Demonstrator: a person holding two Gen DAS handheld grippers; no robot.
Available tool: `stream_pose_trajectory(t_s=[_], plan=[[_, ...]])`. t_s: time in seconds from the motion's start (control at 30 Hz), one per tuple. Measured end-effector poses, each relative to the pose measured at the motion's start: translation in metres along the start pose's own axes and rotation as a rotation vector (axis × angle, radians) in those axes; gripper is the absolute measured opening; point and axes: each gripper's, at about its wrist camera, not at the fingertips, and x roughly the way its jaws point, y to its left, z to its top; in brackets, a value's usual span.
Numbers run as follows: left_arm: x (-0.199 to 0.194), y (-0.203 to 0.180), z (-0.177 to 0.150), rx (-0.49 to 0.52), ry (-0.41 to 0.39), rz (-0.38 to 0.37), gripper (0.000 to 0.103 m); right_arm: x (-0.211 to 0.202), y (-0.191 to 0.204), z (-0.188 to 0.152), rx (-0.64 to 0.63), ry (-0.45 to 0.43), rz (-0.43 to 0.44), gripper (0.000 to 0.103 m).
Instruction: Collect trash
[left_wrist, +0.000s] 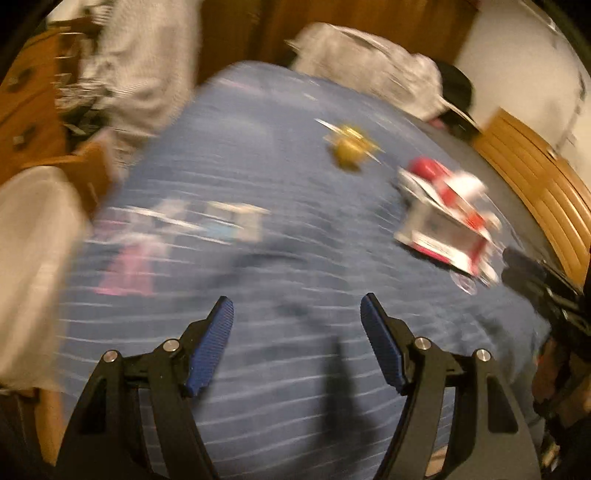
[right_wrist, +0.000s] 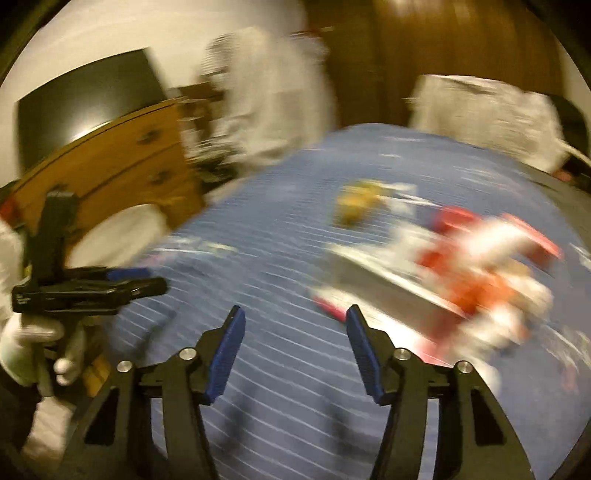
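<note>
Trash lies on a blue striped bedcover (left_wrist: 258, 369), all blurred. A red-and-white package (left_wrist: 447, 221) (right_wrist: 461, 273) sits at the right. A crumpled yellow wrapper (left_wrist: 349, 146) (right_wrist: 356, 205) lies farther back. Pink and pale flat wrappers (left_wrist: 177, 229) rest at the left in the left wrist view. My left gripper (left_wrist: 297, 306) hovers open over bare cover, nothing between its blue pads. My right gripper (right_wrist: 295, 314) is open too, its right finger close to the package's near edge. Each gripper also shows at the other view's edge: the right gripper (left_wrist: 535, 280), the left gripper (right_wrist: 125, 284) in a white-gloved hand (right_wrist: 29, 343).
A wooden dresser (right_wrist: 122, 155) with a dark screen (right_wrist: 85, 96) on it stands left of the bed. White bedding or pillows (left_wrist: 369, 62) lie at the far end. A slatted wooden bed frame (left_wrist: 535, 177) runs along the right. Something white (left_wrist: 33, 258) stands at the bed's left edge.
</note>
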Motion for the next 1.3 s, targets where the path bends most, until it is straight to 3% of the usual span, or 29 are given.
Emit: stream_pose_trajectory(t_s=[0.13,0.3,0.47,0.53,0.63,0.77,0.93,1.0,1.13,1.2,1.3], plan=[[0.028,-0.041,0.003,0.043,0.041,-0.054,0.068,0.005,-0.076,-0.027,0.05,0.076,-0.125,0.057],[0.045,-0.065,0.004,0.061,0.068,-0.059,0.068,0.04,-0.112,-0.043,0.047,0.163,-0.074,0.057],[0.05,-0.071,0.005,0.055,0.08,-0.052,0.068,0.054,-0.102,-0.031,0.003,0.155,0.026,0.038],[0.051,-0.07,0.007,0.042,0.08,-0.046,0.068,0.055,-0.087,-0.028,-0.044,0.147,0.088,0.026],[0.048,-0.063,0.01,0.021,0.076,-0.032,0.07,0.055,-0.052,-0.025,-0.098,0.162,0.184,0.017],[0.044,-0.056,0.013,0.007,0.072,-0.026,0.072,0.047,-0.043,-0.031,-0.107,0.179,0.219,0.017],[0.049,-0.06,0.014,0.0,0.087,-0.058,0.073,0.026,-0.079,-0.035,-0.051,0.154,0.065,0.016],[0.052,-0.063,0.014,-0.008,0.083,-0.056,0.073,0.015,-0.078,-0.031,-0.063,0.124,0.071,0.018],[0.054,-0.061,0.016,-0.029,0.076,-0.055,0.073,0.005,-0.064,-0.01,-0.105,0.088,0.145,0.041],[0.055,-0.058,0.016,-0.031,0.074,-0.044,0.073,0.021,-0.047,0.006,-0.148,0.135,0.207,0.05],[0.054,-0.053,0.013,-0.034,0.079,-0.04,0.073,0.057,-0.023,0.021,-0.216,0.21,0.212,0.053]])
